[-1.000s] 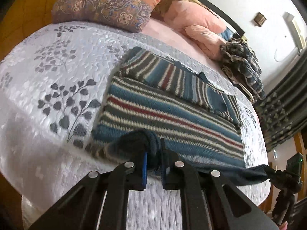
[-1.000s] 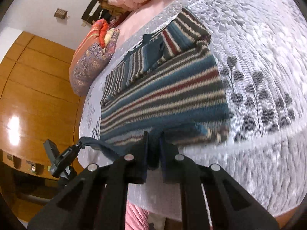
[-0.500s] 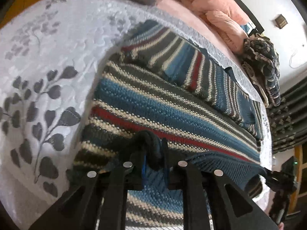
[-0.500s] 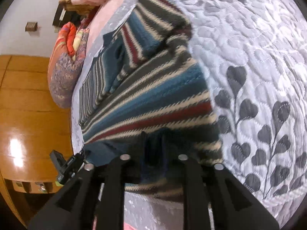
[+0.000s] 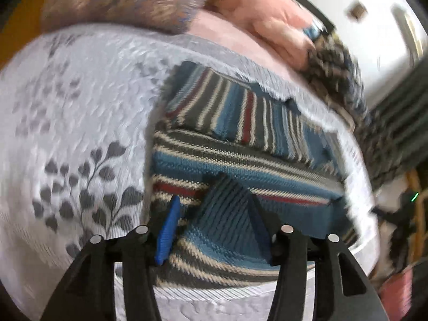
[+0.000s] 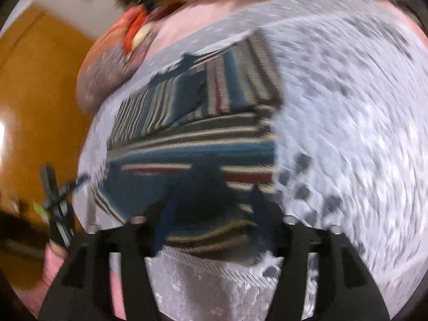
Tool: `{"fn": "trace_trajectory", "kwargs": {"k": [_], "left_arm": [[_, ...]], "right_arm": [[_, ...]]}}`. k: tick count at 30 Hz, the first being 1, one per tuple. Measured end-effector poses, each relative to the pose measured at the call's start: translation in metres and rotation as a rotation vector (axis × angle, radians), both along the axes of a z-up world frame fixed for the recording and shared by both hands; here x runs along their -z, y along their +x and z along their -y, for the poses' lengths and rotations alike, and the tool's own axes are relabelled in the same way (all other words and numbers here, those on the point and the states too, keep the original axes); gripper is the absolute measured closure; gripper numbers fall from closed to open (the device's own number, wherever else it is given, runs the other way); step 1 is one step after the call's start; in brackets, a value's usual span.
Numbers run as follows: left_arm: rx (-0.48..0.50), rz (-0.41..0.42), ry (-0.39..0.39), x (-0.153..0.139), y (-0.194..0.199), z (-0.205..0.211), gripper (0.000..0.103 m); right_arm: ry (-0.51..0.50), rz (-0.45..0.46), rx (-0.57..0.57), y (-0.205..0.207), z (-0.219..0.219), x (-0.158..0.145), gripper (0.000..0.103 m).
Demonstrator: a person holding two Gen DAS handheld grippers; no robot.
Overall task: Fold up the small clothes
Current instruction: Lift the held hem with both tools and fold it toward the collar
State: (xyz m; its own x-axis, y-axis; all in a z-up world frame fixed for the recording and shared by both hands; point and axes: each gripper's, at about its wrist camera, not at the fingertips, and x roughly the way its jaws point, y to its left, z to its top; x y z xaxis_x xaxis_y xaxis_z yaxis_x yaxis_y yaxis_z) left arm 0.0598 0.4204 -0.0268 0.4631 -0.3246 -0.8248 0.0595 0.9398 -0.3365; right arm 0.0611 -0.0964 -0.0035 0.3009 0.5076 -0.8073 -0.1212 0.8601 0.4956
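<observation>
A grey-white quilted bedspread (image 5: 80, 123) with dark leaf prints fills most of both views, with a patterned pillow (image 5: 125, 0) along the top of the left wrist view. The striped knit sweater (image 5: 240, 160) lies across the middle of the frame, its lower hem turned up over the body and a sleeve folded across the top. In the left wrist view the left gripper (image 5: 216, 227) sits at the bottom centre, jaws spread wide with nothing clamped; a peak of hem cloth stands loose between them. The right gripper (image 6: 211, 214), bottom centre of its own blurred view, is likewise wide apart over the hem, gripping nothing. The risk I see: that raised peak may catch a finger (image 5: 167, 235) as the tools pull away, dragging the fold open, or the thick knit may spring back unpressed.
</observation>
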Motion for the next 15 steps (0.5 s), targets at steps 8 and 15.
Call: {"fn": "trace_trajectory", "kwargs": {"k": [8, 15], "left_arm": [[0.141, -0.064, 0.192, 0.044, 0.027, 0.05, 0.046], [0.182, -0.038, 0.26, 0.052, 0.023, 0.064, 0.063]], "right_arm": [[-0.124, -0.082, -0.146, 0.04, -0.055, 0.044, 0.038], [-0.219, -0.122, -0.209, 0.039, -0.074, 0.072, 0.08]]}}
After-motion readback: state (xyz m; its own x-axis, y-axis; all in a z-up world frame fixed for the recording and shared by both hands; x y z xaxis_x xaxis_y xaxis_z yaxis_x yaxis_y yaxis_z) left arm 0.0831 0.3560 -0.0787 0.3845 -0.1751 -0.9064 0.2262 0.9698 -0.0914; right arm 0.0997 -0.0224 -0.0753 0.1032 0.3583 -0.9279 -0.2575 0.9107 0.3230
